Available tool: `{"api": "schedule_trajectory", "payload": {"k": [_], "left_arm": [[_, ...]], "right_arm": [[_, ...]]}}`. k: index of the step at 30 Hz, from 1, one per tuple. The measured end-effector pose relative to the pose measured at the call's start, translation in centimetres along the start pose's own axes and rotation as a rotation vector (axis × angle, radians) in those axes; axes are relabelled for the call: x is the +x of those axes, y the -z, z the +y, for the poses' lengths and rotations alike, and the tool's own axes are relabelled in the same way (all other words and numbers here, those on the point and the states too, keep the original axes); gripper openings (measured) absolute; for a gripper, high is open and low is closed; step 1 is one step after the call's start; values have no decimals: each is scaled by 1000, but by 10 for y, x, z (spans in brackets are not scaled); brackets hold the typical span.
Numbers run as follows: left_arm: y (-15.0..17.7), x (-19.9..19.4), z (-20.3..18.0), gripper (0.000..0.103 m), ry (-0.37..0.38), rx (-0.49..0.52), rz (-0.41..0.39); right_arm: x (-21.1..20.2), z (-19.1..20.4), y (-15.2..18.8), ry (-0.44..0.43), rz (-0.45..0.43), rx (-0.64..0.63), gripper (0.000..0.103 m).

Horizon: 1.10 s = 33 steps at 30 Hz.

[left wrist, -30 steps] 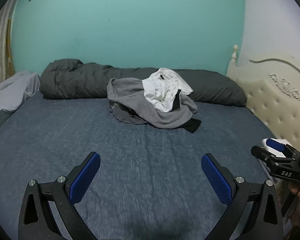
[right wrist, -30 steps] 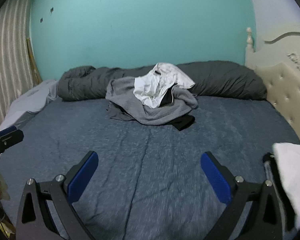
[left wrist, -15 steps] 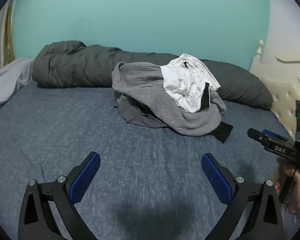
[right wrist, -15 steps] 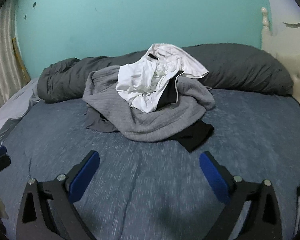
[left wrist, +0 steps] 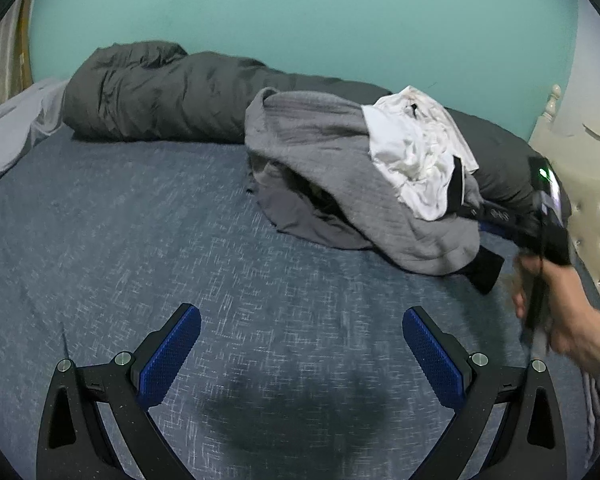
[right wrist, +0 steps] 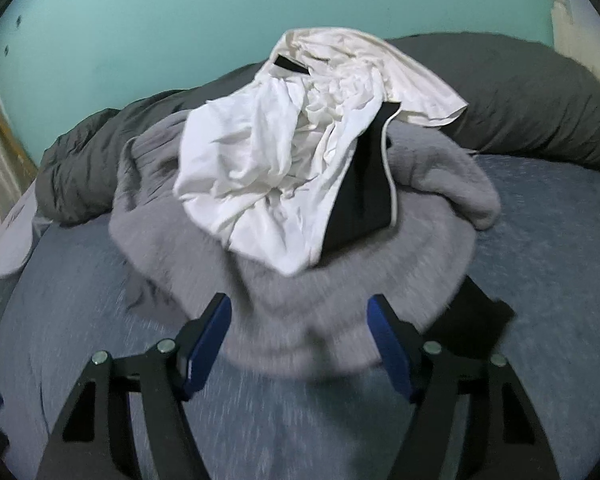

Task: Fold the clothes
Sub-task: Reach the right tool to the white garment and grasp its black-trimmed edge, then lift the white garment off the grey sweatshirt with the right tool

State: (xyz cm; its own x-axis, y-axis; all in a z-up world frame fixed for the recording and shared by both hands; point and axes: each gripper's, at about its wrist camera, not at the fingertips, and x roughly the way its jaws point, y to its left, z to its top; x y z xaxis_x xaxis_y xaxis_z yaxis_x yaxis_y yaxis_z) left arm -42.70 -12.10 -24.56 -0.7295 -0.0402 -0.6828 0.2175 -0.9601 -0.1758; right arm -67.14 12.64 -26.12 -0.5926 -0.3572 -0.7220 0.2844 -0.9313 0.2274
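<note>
A pile of clothes lies on the bed: a grey knit sweater [left wrist: 340, 184] [right wrist: 204, 240], with a crumpled white garment [left wrist: 416, 160] [right wrist: 276, 160] with black trim on top. A black garment [left wrist: 486, 272] [right wrist: 480, 312] pokes out beneath. My left gripper [left wrist: 300, 320] hovers open over bare sheet, short of the pile. My right gripper [right wrist: 298, 308] is at the sweater's near edge, which lies between its closing jaws; the pads stand apart from the knit. In the left wrist view the right gripper [left wrist: 488, 218] reaches into the pile's right side, held by a hand [left wrist: 560, 312].
The blue-grey sheet [left wrist: 140, 240] covers the bed. A rolled dark grey duvet [left wrist: 160, 92] [right wrist: 500, 92] lies along the teal wall behind the pile. A cream tufted headboard [left wrist: 592, 200] stands at the right, and a pale grey cloth [left wrist: 12, 136] lies at the left edge.
Both grippers have moved forward and down toward the pile. The right one came up to the sweater's edge and its jaws have narrowed. The left stays wide open.
</note>
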Motion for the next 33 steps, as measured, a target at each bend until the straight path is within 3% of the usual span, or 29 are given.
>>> {"api": "schedule_trajectory", "payload": {"k": [3, 7, 9, 10, 11, 13, 18, 26, 33], "left_arm": [[7, 7, 6, 103, 6, 8, 1], [17, 13, 12, 103, 17, 12, 10], [22, 15, 14, 103, 23, 9, 12], [25, 15, 14, 103, 29, 10, 14], [28, 15, 15, 103, 35, 10, 15], [36, 12, 15, 103, 44, 10, 16], [56, -5, 16, 103, 53, 7, 14], [86, -62, 10, 103, 103, 10, -21], [111, -126, 2, 103, 135, 10, -71]], "right_arm": [[33, 1, -11, 14, 47, 6, 69], [54, -3, -20, 41, 26, 5, 66], [63, -5, -21, 40, 35, 14, 37], [62, -5, -19, 35, 31, 17, 30], [62, -5, -17, 30, 26, 21, 16], [60, -5, -12, 23, 10, 24, 7], [8, 5, 10, -29, -108, -42, 5], [-90, 37, 56, -209, -136, -85, 5], [-195, 71, 101, -265, -196, -167, 5]]}}
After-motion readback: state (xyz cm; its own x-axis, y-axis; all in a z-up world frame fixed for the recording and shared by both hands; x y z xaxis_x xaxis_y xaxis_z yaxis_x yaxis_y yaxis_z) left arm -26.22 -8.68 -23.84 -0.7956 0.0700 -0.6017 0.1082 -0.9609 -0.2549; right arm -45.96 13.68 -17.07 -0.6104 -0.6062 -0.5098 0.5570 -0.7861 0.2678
